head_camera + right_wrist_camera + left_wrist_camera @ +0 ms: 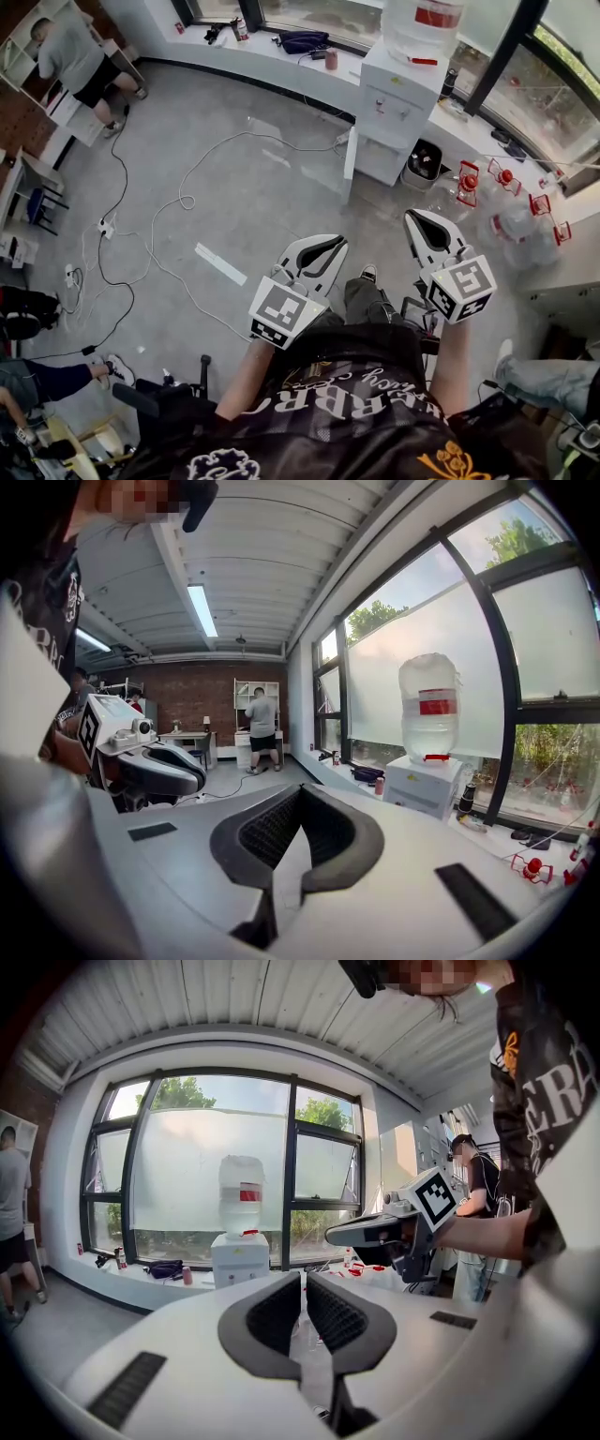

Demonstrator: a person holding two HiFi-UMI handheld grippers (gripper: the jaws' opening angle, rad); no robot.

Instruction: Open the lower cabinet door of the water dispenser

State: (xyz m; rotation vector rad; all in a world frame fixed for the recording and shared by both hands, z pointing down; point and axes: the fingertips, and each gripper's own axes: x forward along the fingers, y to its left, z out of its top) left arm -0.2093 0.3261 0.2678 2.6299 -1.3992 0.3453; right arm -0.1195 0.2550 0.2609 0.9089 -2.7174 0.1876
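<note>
tongs first: left gripper (303,1279) has its jaws at a narrow setting, a thin slit open between the ribbed pads, with only floor showing through it. right gripper (298,792) has its jaws fully together, tips meeting, with no object in them. from the head view i read both units as held out in front of the person's lap, side by side but apart, each pointing across the floor (244,169) toward the window side of the room.

task item: water dispenser (398,103) stands at the far edge of the floor, against the window ledge (281,56), well apart from both grippers. a clear water bottle (422,23) with a red band sits upright on top. lower cabinet door (350,167) appears as a white panel standing out from the dispenser's lower left corner, seemingly swung outward; i cannot confirm the angle. neither gripper touches it.

surroundings: a black bin (427,161) sits just beside the dispenser's right side. white cables (187,202) run loose over the middle of the floor. another person (75,56) stands at the far left corner.
</note>
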